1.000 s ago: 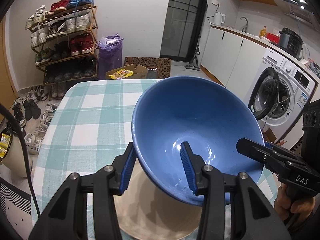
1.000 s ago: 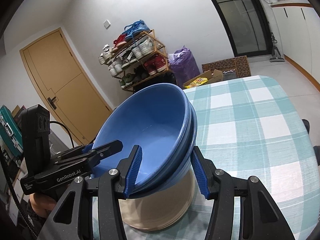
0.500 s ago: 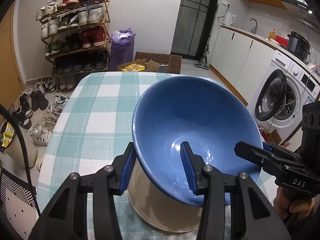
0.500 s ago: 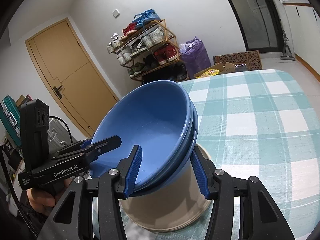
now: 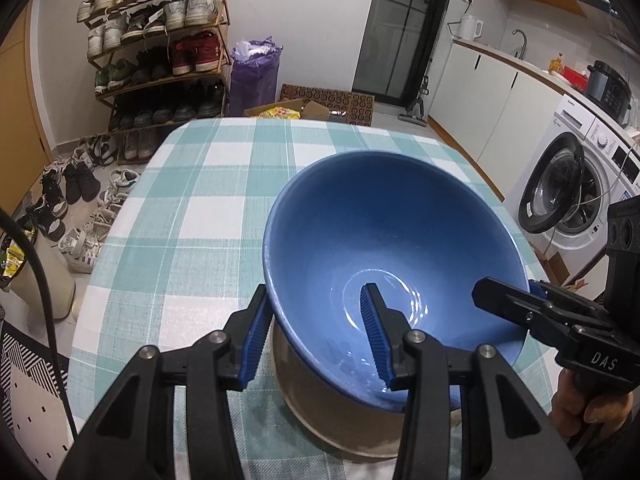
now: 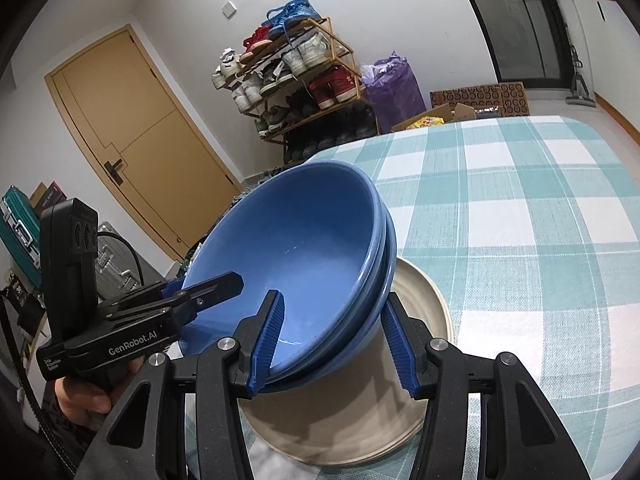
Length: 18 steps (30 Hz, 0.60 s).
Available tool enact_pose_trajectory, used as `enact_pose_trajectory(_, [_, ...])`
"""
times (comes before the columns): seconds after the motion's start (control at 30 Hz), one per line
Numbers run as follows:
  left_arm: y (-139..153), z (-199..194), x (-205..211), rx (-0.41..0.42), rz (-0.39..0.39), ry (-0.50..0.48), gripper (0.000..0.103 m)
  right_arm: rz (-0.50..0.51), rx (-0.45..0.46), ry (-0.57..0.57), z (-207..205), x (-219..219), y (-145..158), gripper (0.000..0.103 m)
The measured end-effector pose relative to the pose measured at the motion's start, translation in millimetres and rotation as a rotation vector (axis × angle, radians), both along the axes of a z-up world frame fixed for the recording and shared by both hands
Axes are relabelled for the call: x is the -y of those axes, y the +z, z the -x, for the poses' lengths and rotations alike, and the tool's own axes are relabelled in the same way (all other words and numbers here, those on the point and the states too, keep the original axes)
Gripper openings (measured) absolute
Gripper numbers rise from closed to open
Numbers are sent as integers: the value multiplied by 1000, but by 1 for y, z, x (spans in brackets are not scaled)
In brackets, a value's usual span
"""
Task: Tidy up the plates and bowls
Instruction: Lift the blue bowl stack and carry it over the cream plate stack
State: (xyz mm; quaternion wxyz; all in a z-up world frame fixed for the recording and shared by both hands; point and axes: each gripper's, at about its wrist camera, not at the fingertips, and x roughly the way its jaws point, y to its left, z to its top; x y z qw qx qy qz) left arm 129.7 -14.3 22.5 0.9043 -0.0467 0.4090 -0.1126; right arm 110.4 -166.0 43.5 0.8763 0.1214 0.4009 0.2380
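A teal-and-white checked tablecloth [image 5: 208, 216] covers the table. Beyond its far edge stands a shoe rack [image 5: 160, 48] beside a purple bag [image 5: 254, 70]; loose shoes [image 5: 76, 200] lie left. A washing machine [image 5: 576, 184] stands right, with what may be a kettle [image 5: 470, 26] farther back.

occl: beige plates [image 6: 424, 312] mostly under blue bowls [image 6: 304, 248] | bowl-plate contact n/v
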Motion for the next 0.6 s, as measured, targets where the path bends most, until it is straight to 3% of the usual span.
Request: enact_pose_trajectory(0.6, [0, -8, 7, 11, -11, -15, 44, 6, -8, -30, -1, 6, -1, 52])
